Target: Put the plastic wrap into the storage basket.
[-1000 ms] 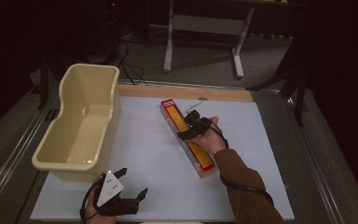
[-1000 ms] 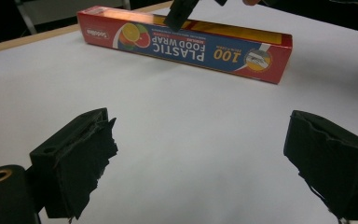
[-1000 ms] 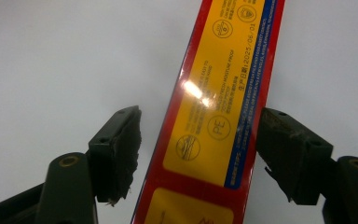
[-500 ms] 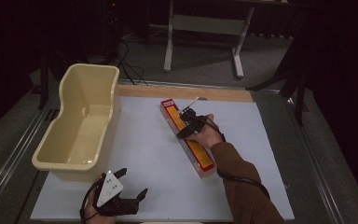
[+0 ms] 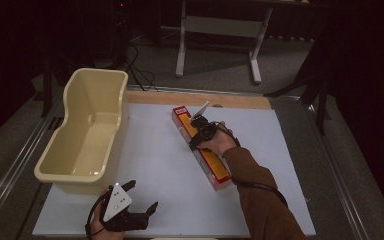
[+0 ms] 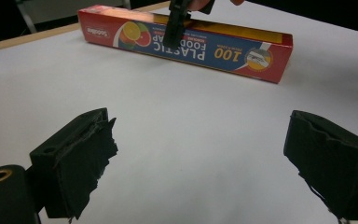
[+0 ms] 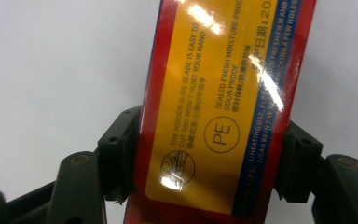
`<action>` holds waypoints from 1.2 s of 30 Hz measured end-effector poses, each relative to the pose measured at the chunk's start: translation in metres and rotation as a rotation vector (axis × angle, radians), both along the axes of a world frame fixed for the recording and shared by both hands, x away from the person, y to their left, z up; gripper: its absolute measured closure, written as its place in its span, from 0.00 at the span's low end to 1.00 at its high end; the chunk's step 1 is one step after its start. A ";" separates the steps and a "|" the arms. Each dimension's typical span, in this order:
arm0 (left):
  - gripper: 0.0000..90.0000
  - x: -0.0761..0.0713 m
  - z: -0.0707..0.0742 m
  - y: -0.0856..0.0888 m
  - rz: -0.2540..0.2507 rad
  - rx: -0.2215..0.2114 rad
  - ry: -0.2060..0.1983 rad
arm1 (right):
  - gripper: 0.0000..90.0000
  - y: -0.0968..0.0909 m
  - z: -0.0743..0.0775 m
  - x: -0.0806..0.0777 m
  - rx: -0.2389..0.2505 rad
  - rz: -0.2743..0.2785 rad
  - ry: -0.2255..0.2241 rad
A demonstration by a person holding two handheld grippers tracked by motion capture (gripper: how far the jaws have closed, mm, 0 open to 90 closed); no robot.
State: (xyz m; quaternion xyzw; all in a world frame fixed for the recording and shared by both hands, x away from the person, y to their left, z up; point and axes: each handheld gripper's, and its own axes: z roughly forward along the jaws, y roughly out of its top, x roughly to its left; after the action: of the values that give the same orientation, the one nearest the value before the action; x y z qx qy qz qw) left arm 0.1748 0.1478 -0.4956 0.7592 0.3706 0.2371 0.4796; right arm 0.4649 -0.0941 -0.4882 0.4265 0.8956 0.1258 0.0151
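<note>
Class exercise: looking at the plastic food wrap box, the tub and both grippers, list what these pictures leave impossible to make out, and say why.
- Whether the right gripper presses the wrap box: right gripper view, too close; its jaws have just been closing around it.
- The box's label: high view, too small; right gripper view, cut off by the edges.
- The tub floor by its near wall: high view, hidden by that wall.
- The left gripper hand: high view, cut off.

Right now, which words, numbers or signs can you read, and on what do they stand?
All stand on the box.
Side: "PLASTIC FOOD..." and "100", upside down in the left gripper view; the right gripper's jaw hides the rest.
Side, end: white brand word, too small.
Top: "THE HIDDEN SLIDE BLADE IS EASY TO CUT AND WON'T HURT YOUR HAND"
Top: "SEALED FRESH MOISTURE-PROOF ODOR-PROOF"
Top: "PE" in a circle
Top edge: "WARM TIPS: 1/HEATING USE...", partly cut.
Chinese lines: blurred.
</note>
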 end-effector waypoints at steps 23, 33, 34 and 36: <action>0.09 0.000 0.000 -0.001 0.000 0.005 0.002 | 0.43 -0.007 0.016 -0.012 0.358 -0.139 0.188; 0.09 0.000 0.000 -0.001 -0.002 0.006 0.000 | 0.43 -0.004 0.031 -0.015 0.591 -0.186 0.274; 0.09 0.000 0.000 -0.002 -0.003 0.006 0.000 | 0.43 -0.004 0.032 -0.015 0.610 -0.192 0.280; 0.09 0.000 0.000 -0.002 -0.004 0.007 -0.001 | 0.43 -0.002 0.035 -0.015 0.646 -0.195 0.282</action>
State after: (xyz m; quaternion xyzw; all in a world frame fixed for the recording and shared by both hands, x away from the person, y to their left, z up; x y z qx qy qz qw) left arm 0.1743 0.1458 -0.4959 0.7615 0.3681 0.2380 0.4775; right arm 0.4499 -0.0965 -0.4528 0.5057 0.7583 0.3399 -0.2319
